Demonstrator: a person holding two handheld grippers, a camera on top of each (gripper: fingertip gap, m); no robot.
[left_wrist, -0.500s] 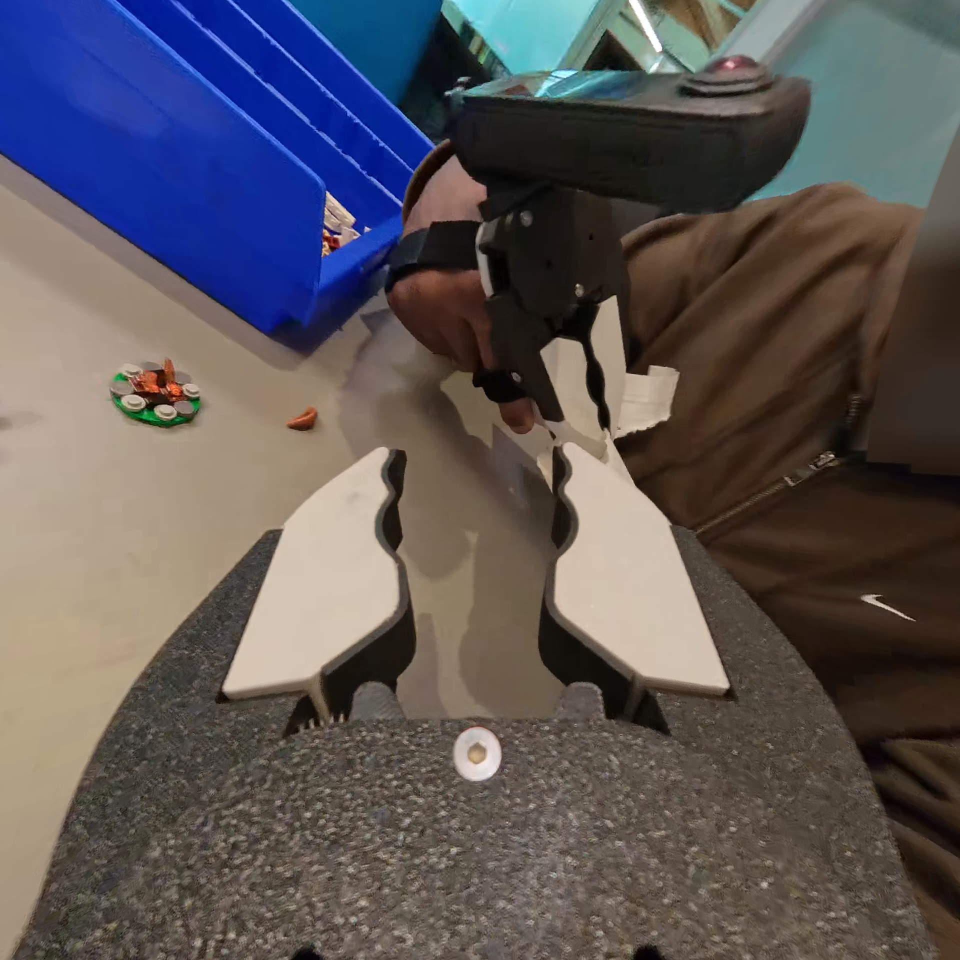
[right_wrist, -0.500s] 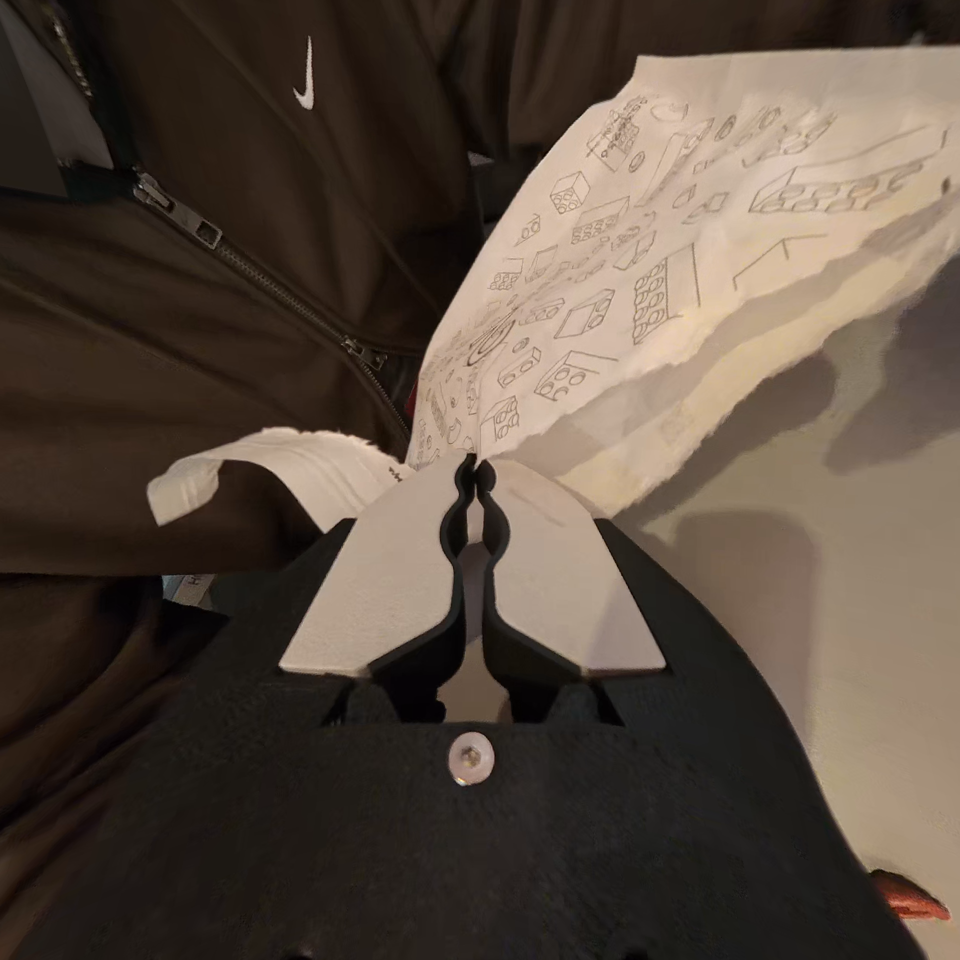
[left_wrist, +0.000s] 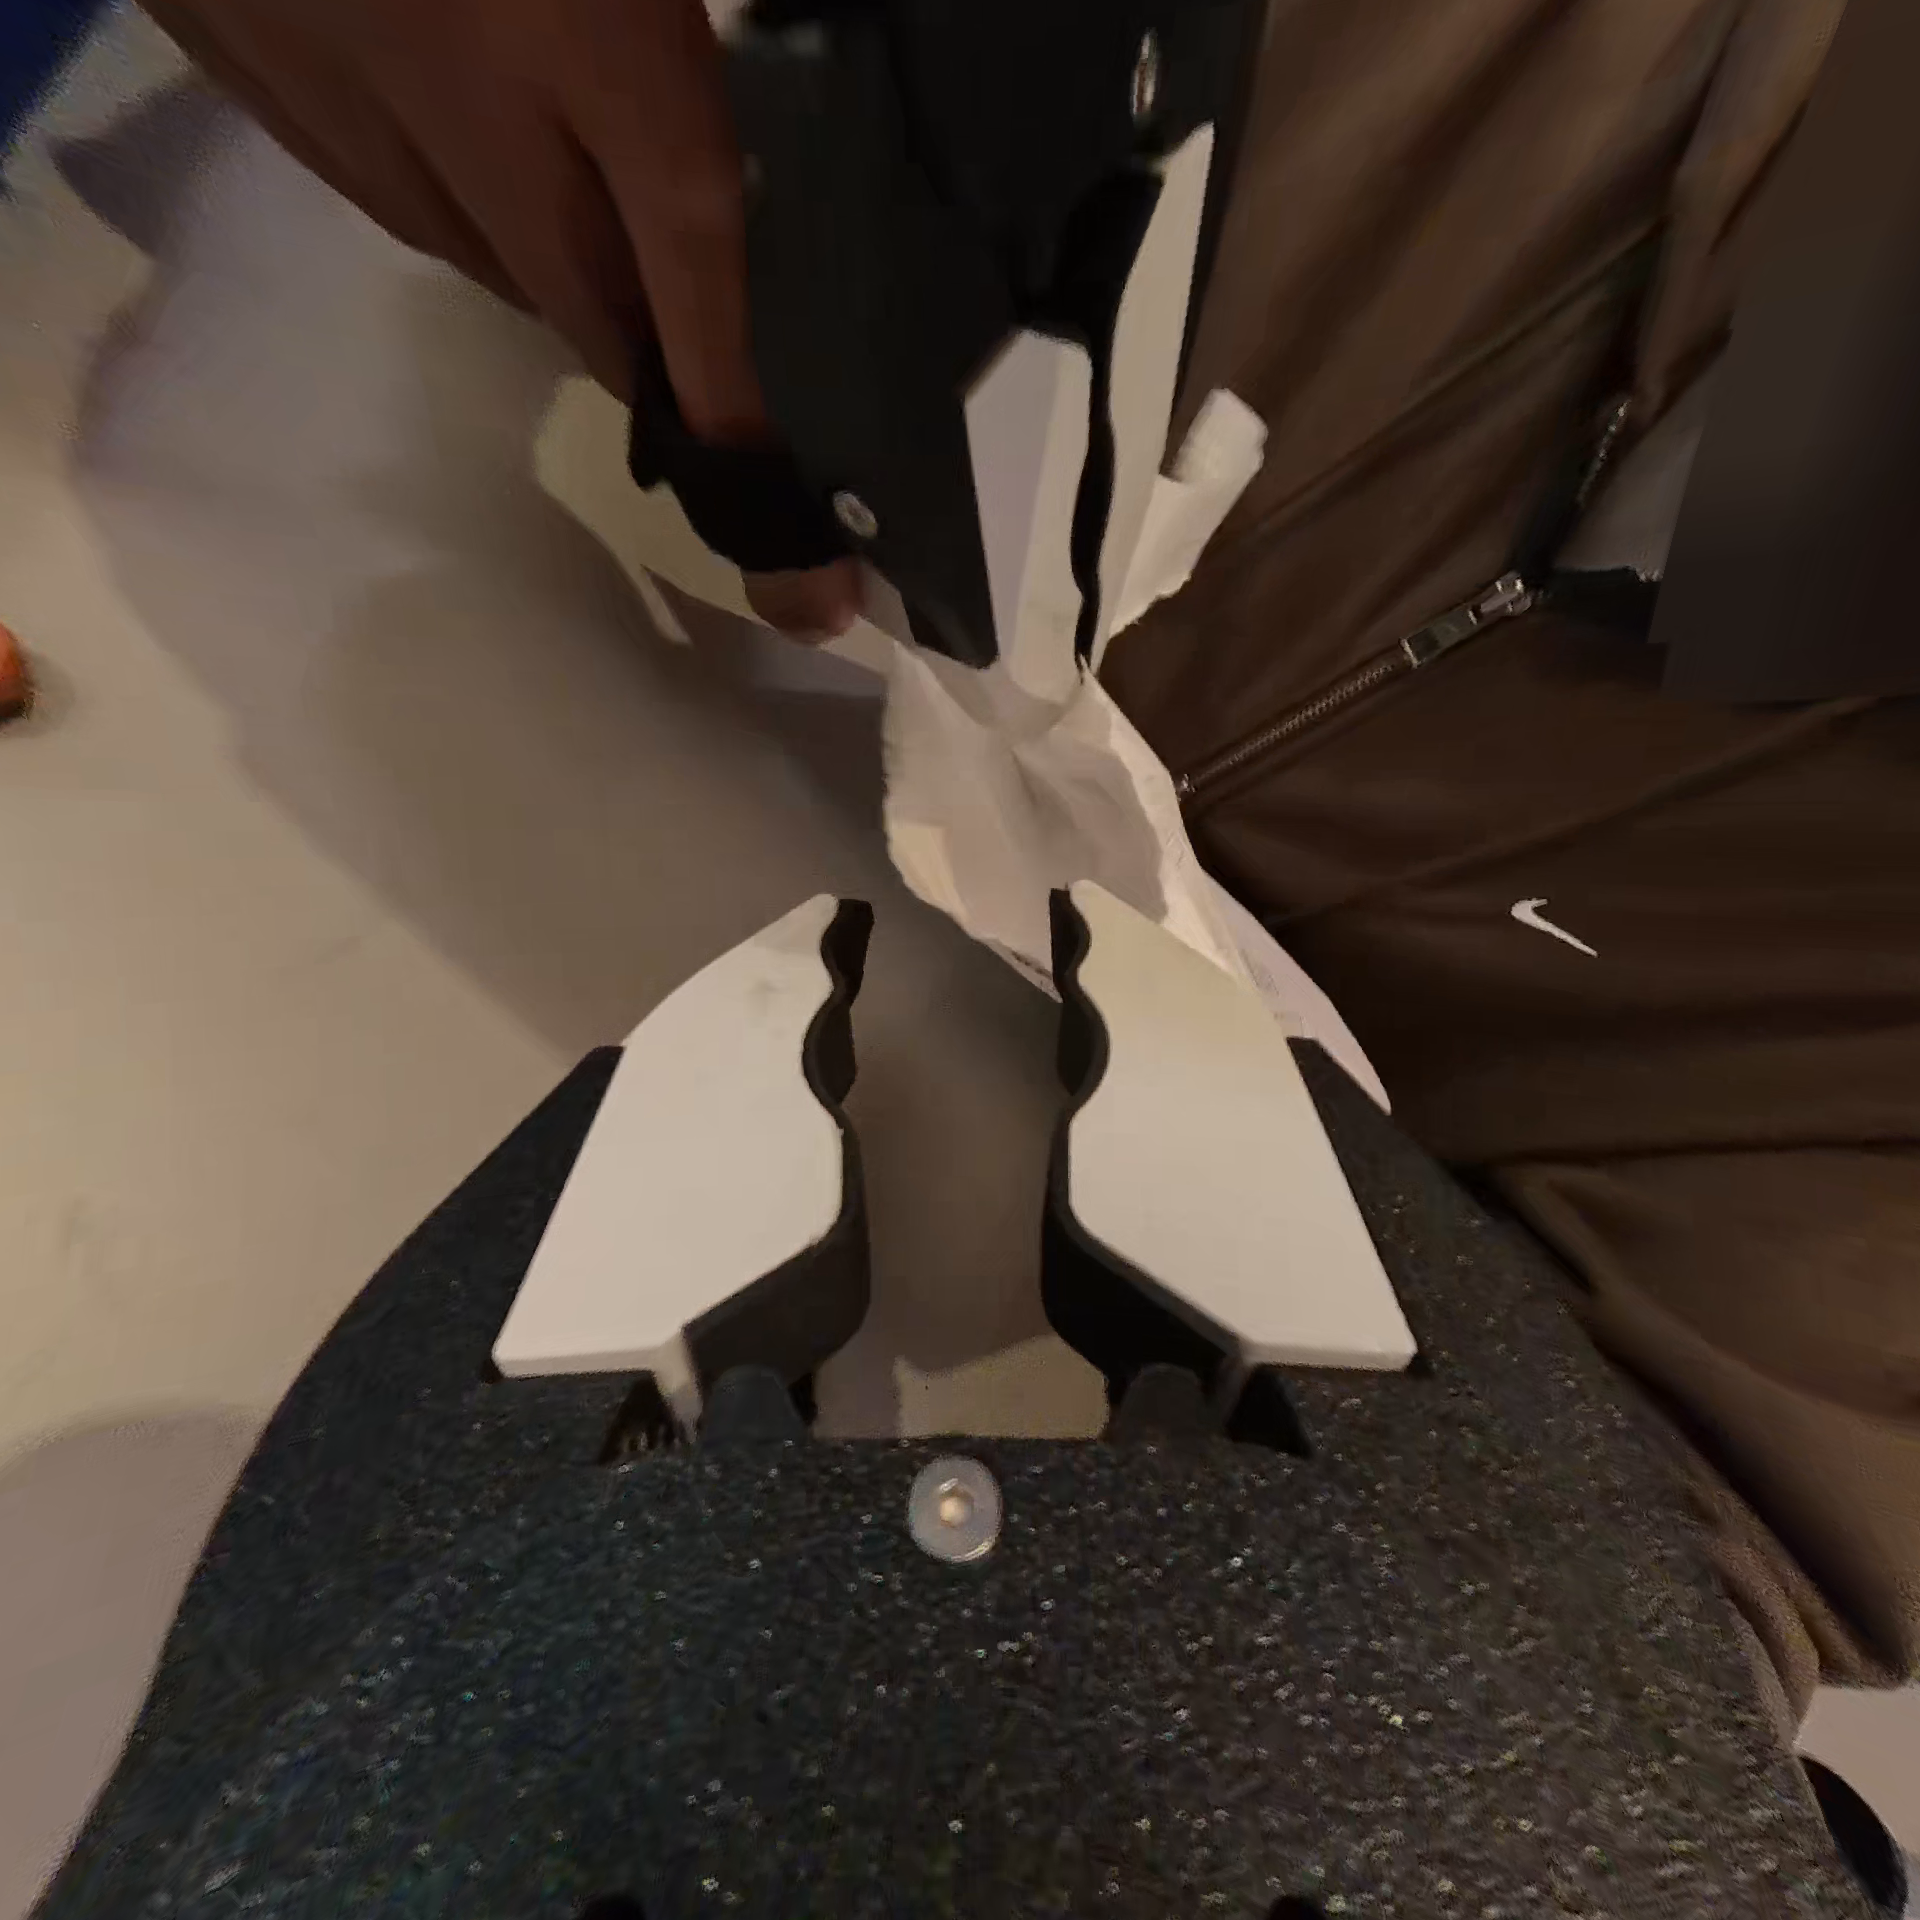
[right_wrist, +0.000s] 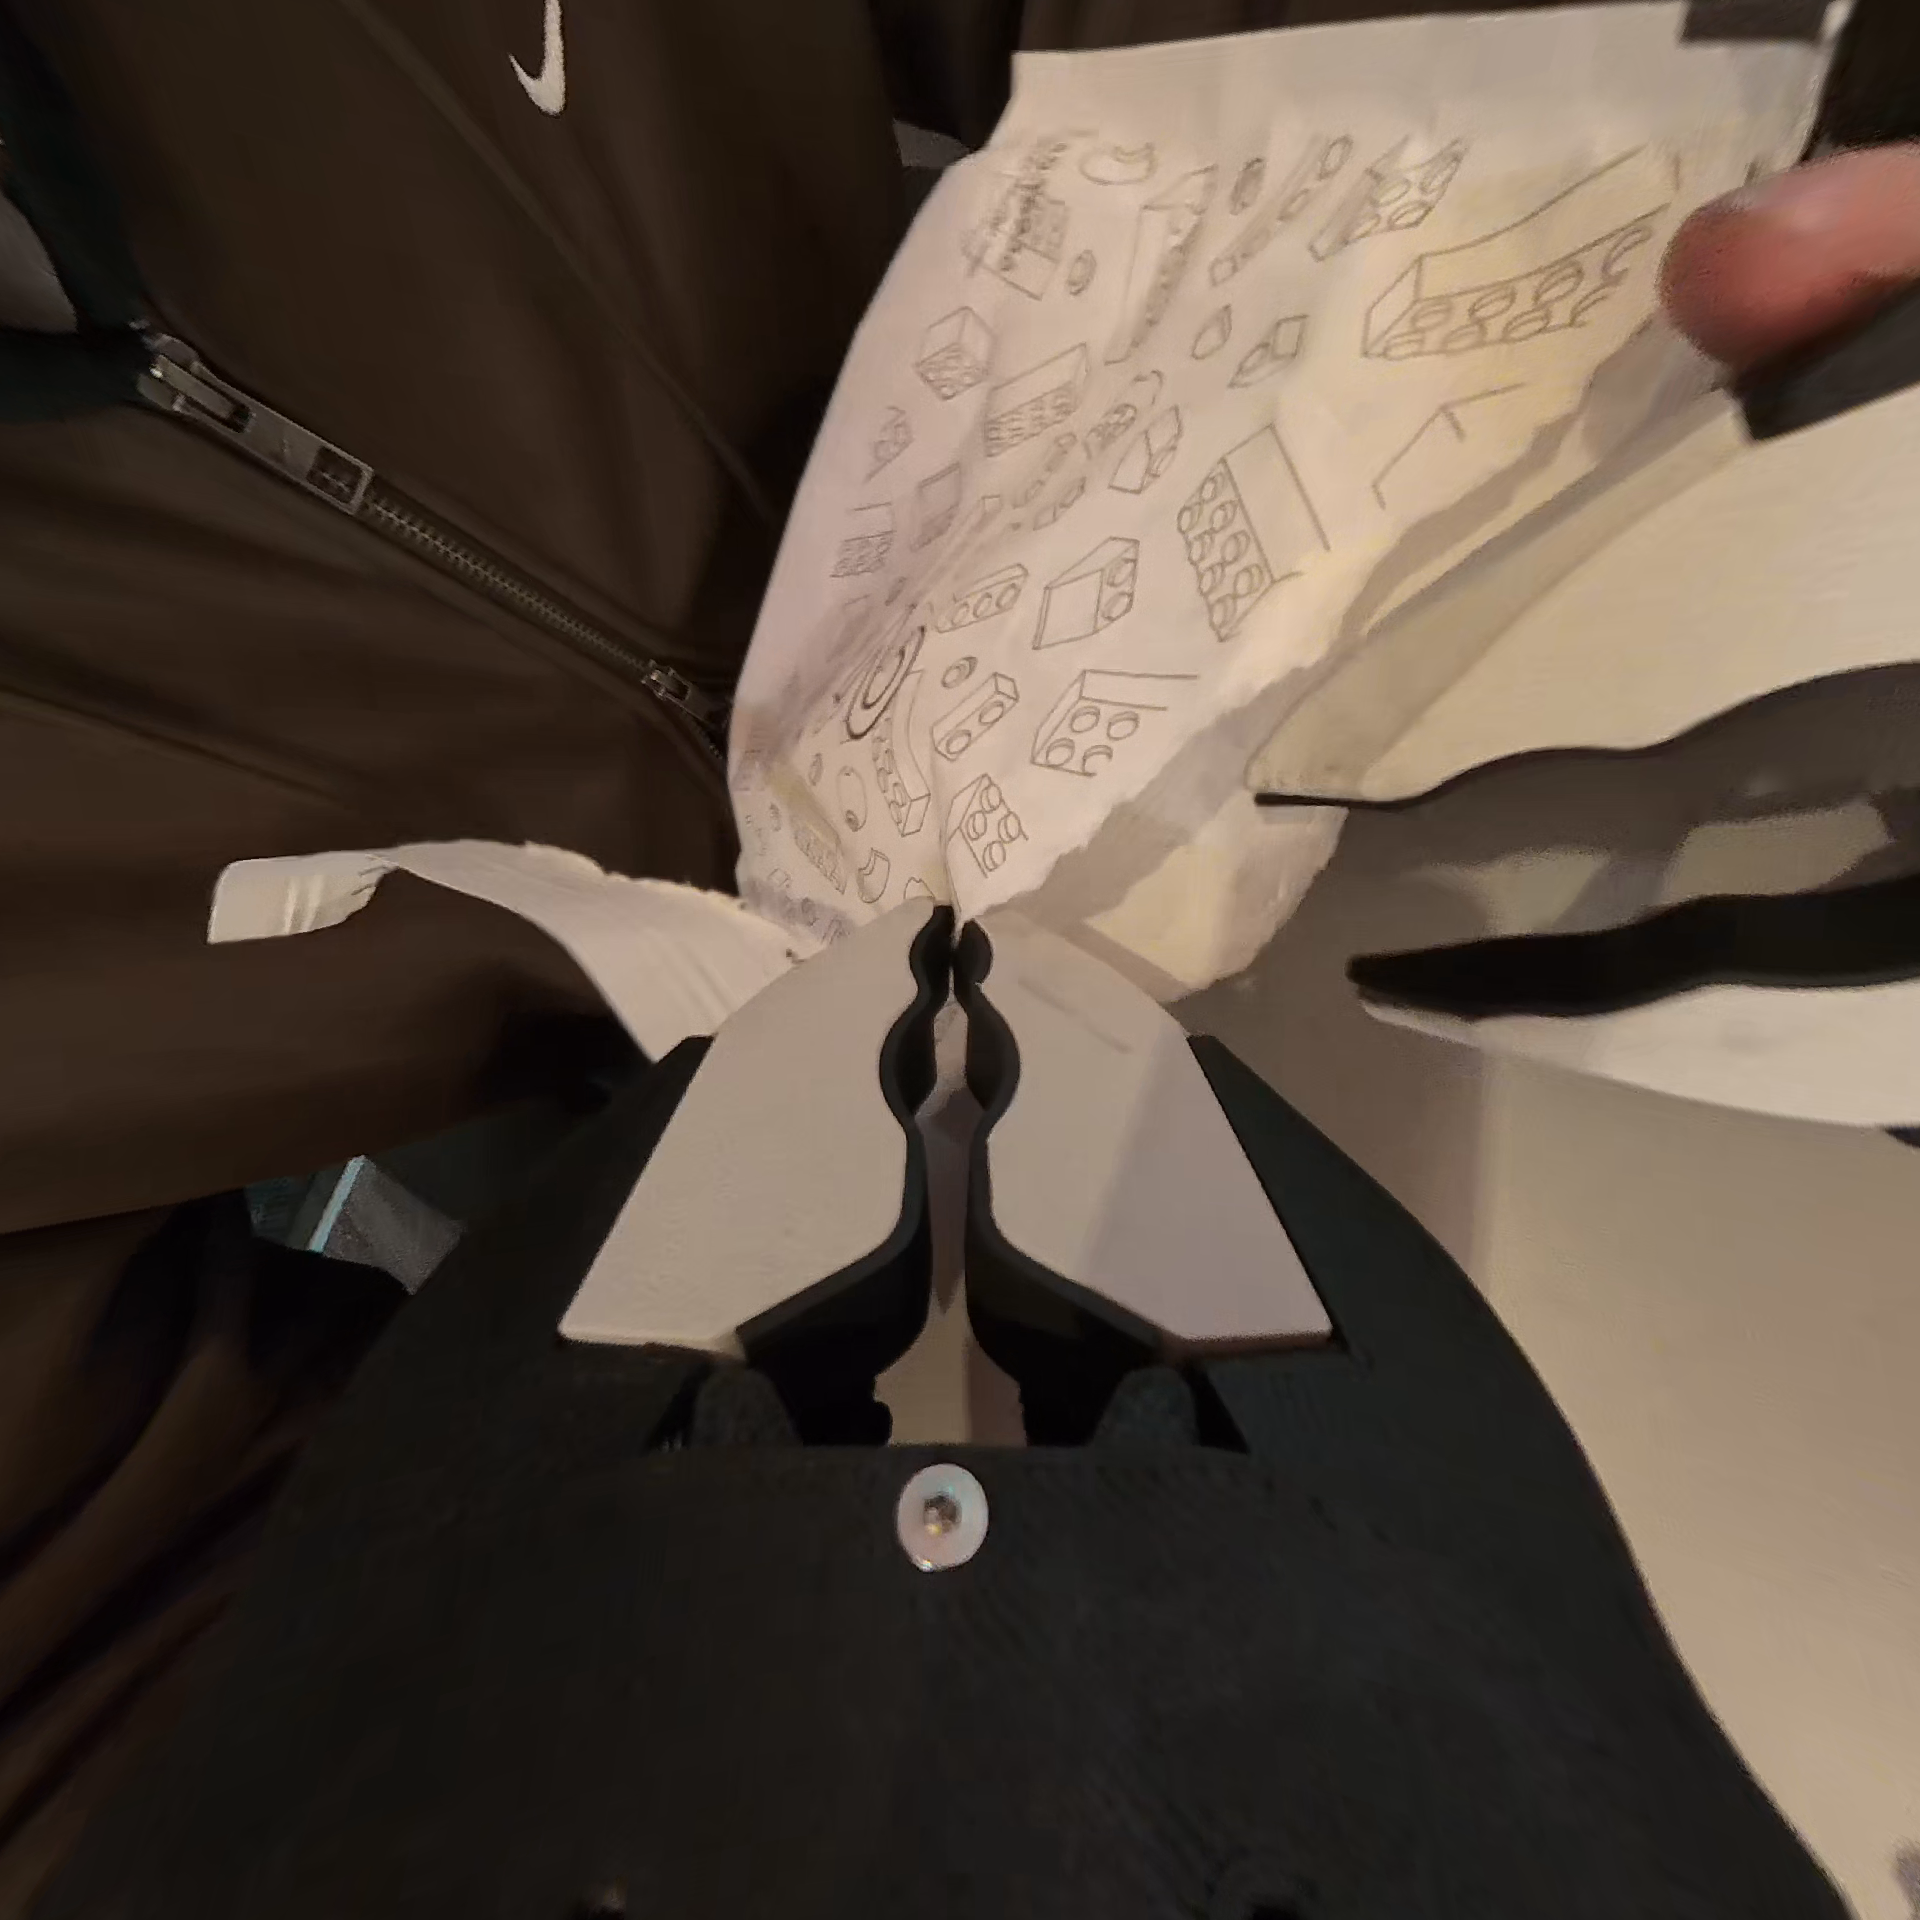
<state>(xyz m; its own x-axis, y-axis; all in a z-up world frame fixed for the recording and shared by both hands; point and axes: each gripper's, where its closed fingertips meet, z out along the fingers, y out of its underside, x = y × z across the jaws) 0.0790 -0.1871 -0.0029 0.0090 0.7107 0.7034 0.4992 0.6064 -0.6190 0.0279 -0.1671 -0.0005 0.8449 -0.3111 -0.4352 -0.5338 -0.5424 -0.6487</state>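
Observation:
My right gripper (right_wrist: 953, 925) is shut on a torn white paper (right_wrist: 1195, 468) printed with outline drawings of bricks, pinching it at the lower edge. In the left wrist view the right gripper (left_wrist: 1049, 665) points down and the crumpled paper (left_wrist: 997, 790) hangs from its tips. My left gripper (left_wrist: 956, 914) is open just below that paper. The paper's lower end reaches the tip of its right finger (left_wrist: 1143, 987), and the left finger stands apart from it. In the right wrist view the left gripper (right_wrist: 1314, 883) comes in from the right, its fingers apart beside the paper's lower flap.
A person in a brown zipped jacket (left_wrist: 1558, 935) fills the right and back. A hand (left_wrist: 623, 260) holds the right gripper. A fingertip (right_wrist: 1787, 260) shows at the upper right. A small orange piece (left_wrist: 8, 675) lies on the beige tabletop (left_wrist: 260, 831). Spacing between my two grippers at the tips: around 6 cm.
My left gripper has moved in close to the right gripper and the paper, and its jaws have narrowed. The blue bin has left its view. The right gripper stays shut on the paper.

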